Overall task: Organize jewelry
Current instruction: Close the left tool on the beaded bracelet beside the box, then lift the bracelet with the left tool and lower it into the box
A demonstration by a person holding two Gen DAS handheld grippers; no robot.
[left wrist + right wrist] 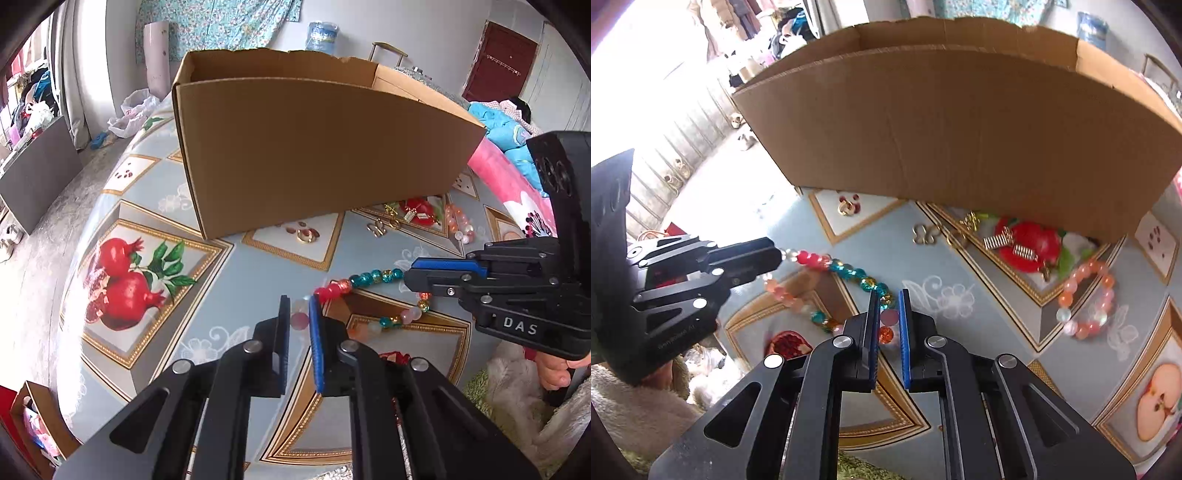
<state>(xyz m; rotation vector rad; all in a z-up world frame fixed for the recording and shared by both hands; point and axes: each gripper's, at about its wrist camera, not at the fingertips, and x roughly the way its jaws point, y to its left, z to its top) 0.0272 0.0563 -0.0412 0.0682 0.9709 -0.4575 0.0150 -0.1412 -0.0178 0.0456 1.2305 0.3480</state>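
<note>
The left gripper has its fingers clamped on a pale bead at one end of the beaded necklace; the right gripper pinches a pink bead further along. The strand sags between them above the bench, before the cardboard box. Pulled apart, the string could snap; round beads might slip, dropping it short of the box.
</note>
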